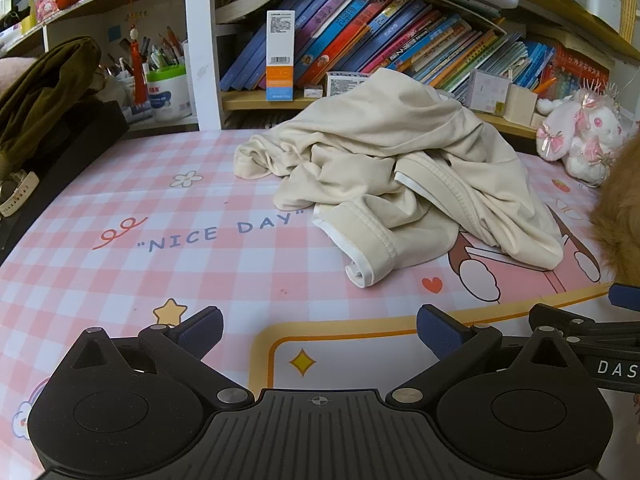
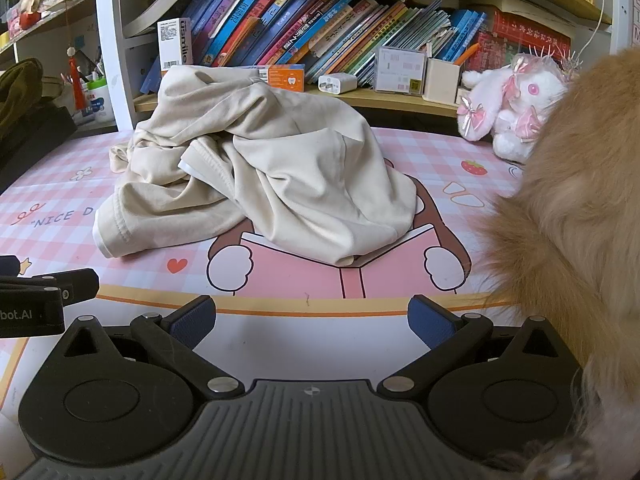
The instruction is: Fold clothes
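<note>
Cream garment (image 1: 404, 172), crumpled in a heap, lies mid-desk on a pink checked mat (image 1: 120, 280), toward the back edge by the bookshelf. It sits straight ahead of both tongs, well apart from each, nothing touching it. The heap's long axis runs roughly left-right across the mat; a white-trimmed hem (image 1: 360, 252) curls out at its front-left, the part closest to the tongs.

Left gripper (image 1: 320, 332): jaws spread wide, empty, low over the mat's front edge; heap is ahead and a bit right. Right gripper (image 2: 312, 320): also spread wide, empty; heap is ahead and a bit left. Neither is clearly nearer, though the hem lies more on the left gripper's side.

Readable text: mat says "NICE DAY" (image 1: 224, 232); an upright white box (image 2: 176, 44) on the shelf reads "usmile"; gripper bodies show "DAS" and "bot.AI". Book spines too small to read. Pink-white plush rabbit (image 2: 516, 108) at back right; tan fur (image 2: 580, 220) crowds the right edge.
</note>
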